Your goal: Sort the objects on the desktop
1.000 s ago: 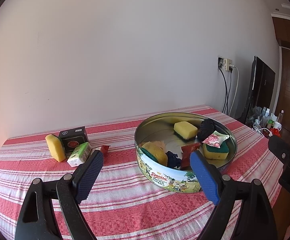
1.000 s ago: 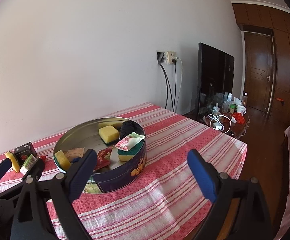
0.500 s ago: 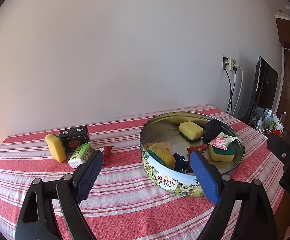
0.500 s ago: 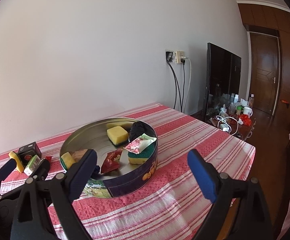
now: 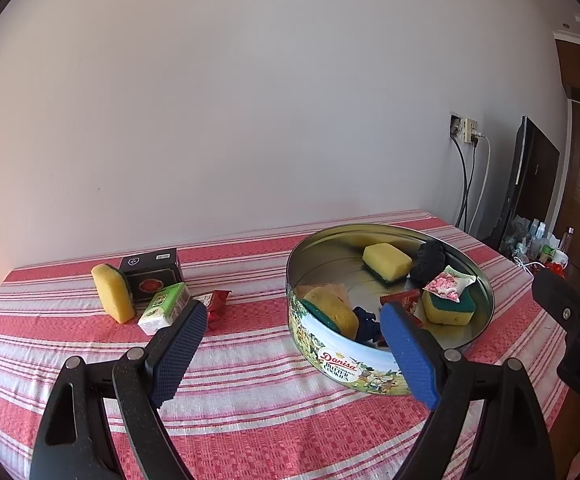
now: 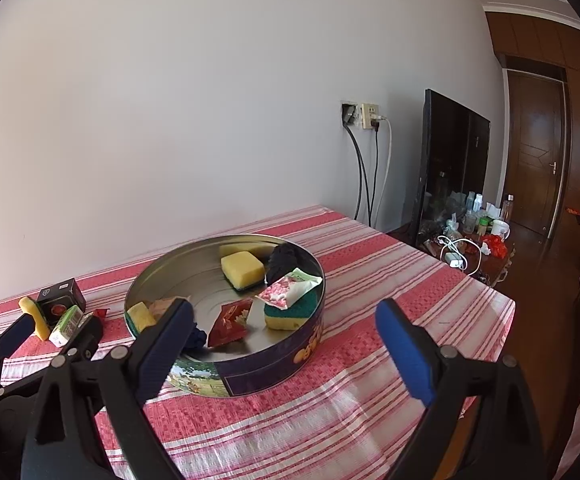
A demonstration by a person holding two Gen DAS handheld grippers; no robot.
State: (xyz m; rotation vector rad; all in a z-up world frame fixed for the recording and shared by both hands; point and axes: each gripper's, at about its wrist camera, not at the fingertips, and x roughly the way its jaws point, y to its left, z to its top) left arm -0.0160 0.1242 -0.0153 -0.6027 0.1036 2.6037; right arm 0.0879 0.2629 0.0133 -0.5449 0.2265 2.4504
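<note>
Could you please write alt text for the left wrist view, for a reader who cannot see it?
An open left gripper hangs empty over a red striped tablecloth, facing a round cookie tin that holds sponges and snack packets. Left of the tin stand a yellow sponge, a black box and a green carton.

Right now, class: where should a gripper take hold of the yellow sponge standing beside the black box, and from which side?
Probably grip the upright yellow sponge across its broad yellow and green faces, coming from above, since the black box crowds its green side.
</note>
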